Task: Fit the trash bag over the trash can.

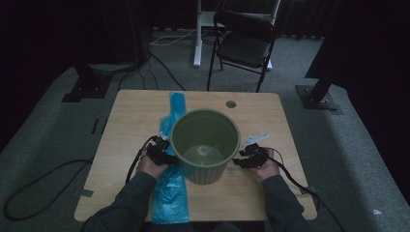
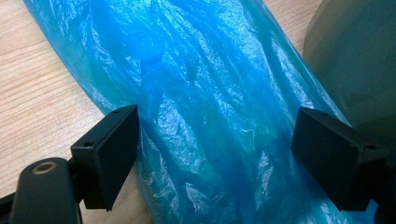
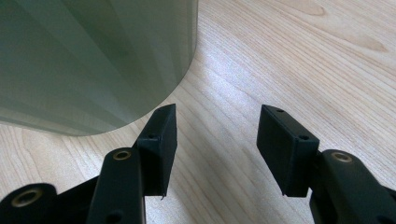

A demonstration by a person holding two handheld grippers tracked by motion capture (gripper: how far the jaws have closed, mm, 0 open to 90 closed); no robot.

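Now we're over the table point(image 1: 121, 145) with a green bin point(image 1: 205, 145) standing upright at its middle, open mouth up; a blue bag point(image 1: 170, 191) lies flat in a long strip just left of the bin, running from the far side down to the near edge, and part of it seems to pass under the bin's left flank. Our left gripper point(image 1: 162, 155) sits over that bag, right beside the bin's wall; in the left gripper view point(image 2: 215, 154) its jaws stand wide, the crinkled plastic point(image 2: 196, 93) spread between them (nothing pinched), the bin's side point(image 2: 355, 56) rising at the right. Our right gripper point(image 1: 250, 158) rests on the bin's other side, close to the wall; in its own view point(image 3: 215, 133) the jaws are parted with bare wood between them; the ribbed bin wall point(image 3: 93, 56) looms just ahead and to the left, whether touching we can't tell.
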